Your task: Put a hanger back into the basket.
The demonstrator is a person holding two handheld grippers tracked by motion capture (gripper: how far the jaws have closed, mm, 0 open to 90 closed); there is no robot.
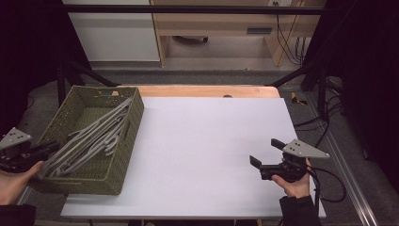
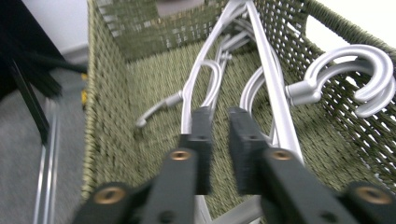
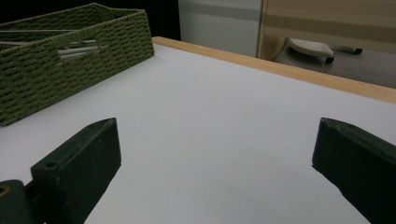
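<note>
Reaching into woven basket (image 1: 123, 136) w/ left gripper (image 2: 219, 122), jaws nearly closed but empty, right gripper (image 1: 268, 155) gaping wide over table (image 1: 202, 141), risking snagging tangled hangers (image 1: 89, 141) & dragging several out together.

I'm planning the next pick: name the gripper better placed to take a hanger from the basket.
Left. The left gripper sits over the basket, jaws nearly closed above the hangers. The right gripper is open, far across the table.
</note>
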